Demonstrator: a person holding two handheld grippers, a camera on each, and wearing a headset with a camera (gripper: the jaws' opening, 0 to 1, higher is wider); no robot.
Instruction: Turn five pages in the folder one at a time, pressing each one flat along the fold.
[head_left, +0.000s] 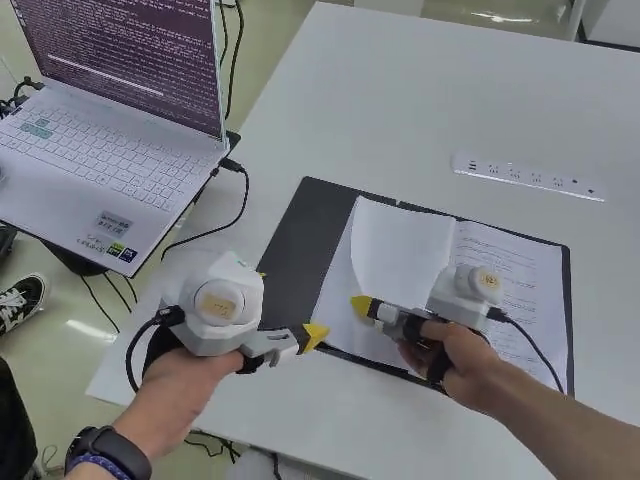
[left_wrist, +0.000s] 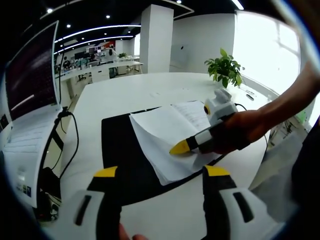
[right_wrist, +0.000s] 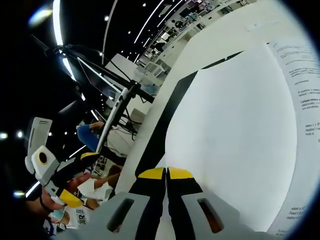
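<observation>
In the head view, the black folder (head_left: 300, 240) lies open on the white table (head_left: 400, 100), near the front edge. One page (head_left: 400, 250) stands up from it in a curve. The right gripper (head_left: 362, 305) has its yellow tips at the low left edge of that page. The left gripper (head_left: 312, 337) hangs just off the folder's near left corner, not touching it. There is bare table beyond the folder. A power strip (head_left: 527, 177) lies farther back, and a laptop (head_left: 100, 150) with a black cable (head_left: 243, 205) sits off to the left, away from the folder. In the left gripper view, the left gripper (left_wrist: 161, 171) has its jaws wide apart with nothing in them. The folder (left_wrist: 120, 150) is just ahead of it. The lifted page (left_wrist: 160, 130) is a little farther on, with the right gripper (left_wrist: 181, 146) at its near edge. The table (left_wrist: 150, 90) is open behind, and a plant (left_wrist: 225, 67) stands at the far end. In the right gripper view, the right gripper (right_wrist: 165, 174) has its jaws pressed tight together. The edge of the page (right_wrist: 230, 130) runs down into them, so it looks pinched there. The white page spreads up and to the right. A black strip of folder (right_wrist: 156, 137) shows beside it. The left gripper (right_wrist: 79, 179) sits well off to the left, jaws spread.
</observation>
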